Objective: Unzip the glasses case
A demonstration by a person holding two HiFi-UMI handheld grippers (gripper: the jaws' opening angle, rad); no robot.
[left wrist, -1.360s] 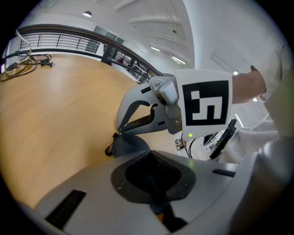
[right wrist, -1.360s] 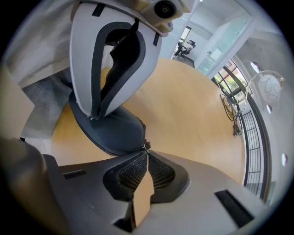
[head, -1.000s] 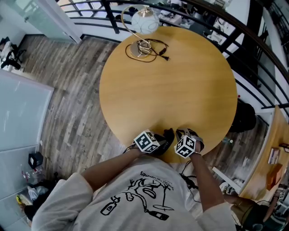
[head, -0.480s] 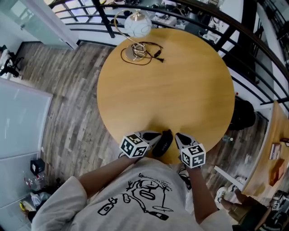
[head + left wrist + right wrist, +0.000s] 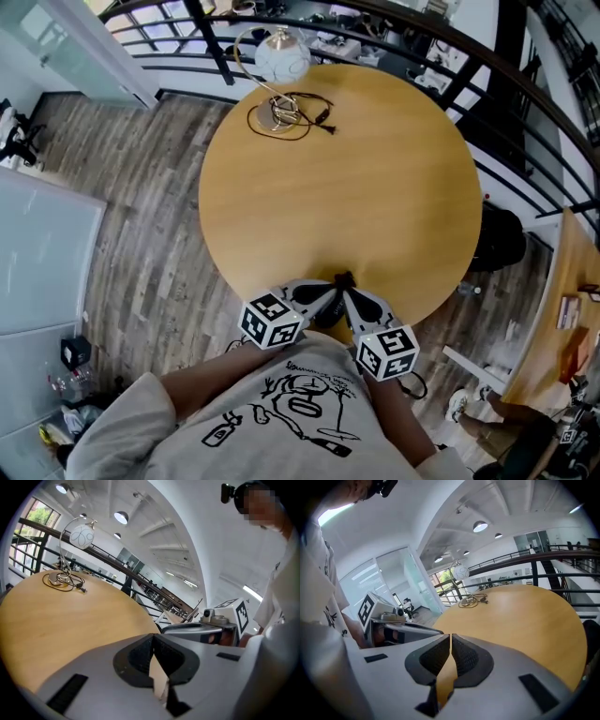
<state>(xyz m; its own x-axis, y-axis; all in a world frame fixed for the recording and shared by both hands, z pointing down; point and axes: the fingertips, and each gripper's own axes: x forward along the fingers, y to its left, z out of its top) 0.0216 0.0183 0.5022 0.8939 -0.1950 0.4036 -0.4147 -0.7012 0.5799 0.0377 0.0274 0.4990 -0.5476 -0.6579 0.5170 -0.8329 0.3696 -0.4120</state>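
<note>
Both tongs have drawn back toward me since a second ago. Their marker cubes now sit wider apart, and the tips have swung inward to meet in a V.

Left tongs: the jaws are pressed together at the tips. The left gripper view shows nothing held between them, only a pale sliver through the gap lower down.

Right tongs: same condition. The jaws are closed tip to tip, with nothing gripped and a strip of wood colour showing through the lower gap.

Case: a dark shape lies in the angle between the two tongs, just behind their tips, at the near edge of the tabletop. It was plainer a second ago and is now mostly covered. Neither gripper view shows it, and I cannot tell whether either tongs touches it.

Lamp: it stands well ahead of the tips and off to the left, at the far edge. A cable is looped about its foot.
</note>
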